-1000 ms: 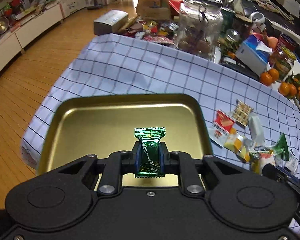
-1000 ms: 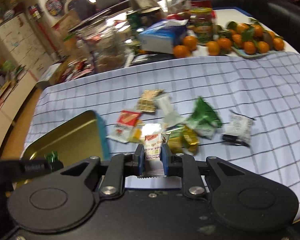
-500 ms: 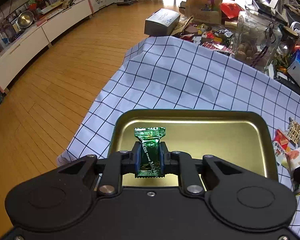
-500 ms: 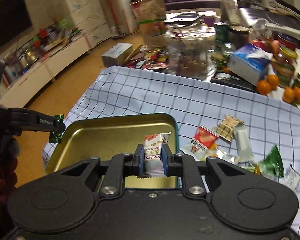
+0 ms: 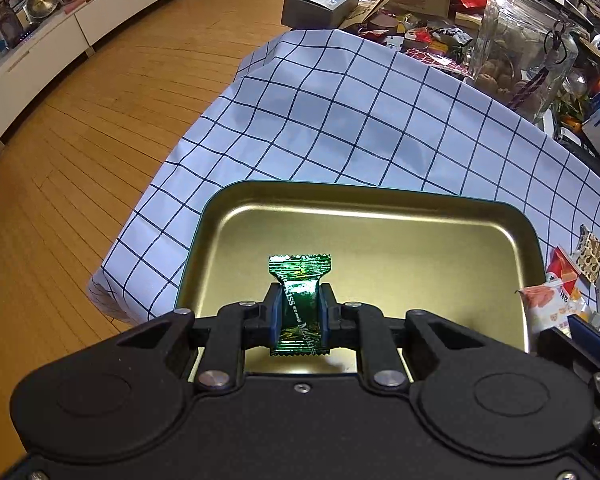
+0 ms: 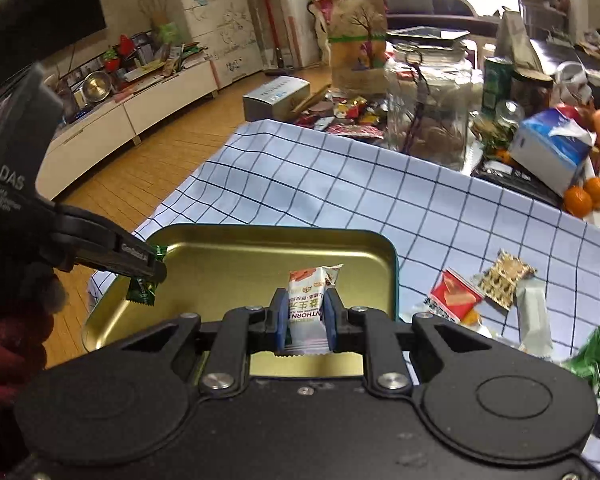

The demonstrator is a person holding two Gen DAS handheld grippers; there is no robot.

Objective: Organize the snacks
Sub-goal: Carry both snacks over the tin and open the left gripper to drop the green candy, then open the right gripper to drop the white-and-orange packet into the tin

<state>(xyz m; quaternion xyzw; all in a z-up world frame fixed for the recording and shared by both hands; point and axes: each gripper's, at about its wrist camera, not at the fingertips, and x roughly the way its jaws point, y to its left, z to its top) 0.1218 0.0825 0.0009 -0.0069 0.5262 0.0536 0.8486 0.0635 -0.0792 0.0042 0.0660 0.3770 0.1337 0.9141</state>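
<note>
A blue-checked tablecloth covered the table, with wooden floor beyond and a glass jar among clutter at the far edge. We kept the left gripper clamped on a green foil candy, and the right gripper pinched a white-and-orange snack packet; both hung over the gold tin tray. Only the right wrist view showed the left gripper from the side, over the tray's left rim, and the loose snack pile lying on the cloth just right of the tray. The left view caught only that pile's edge.
</note>
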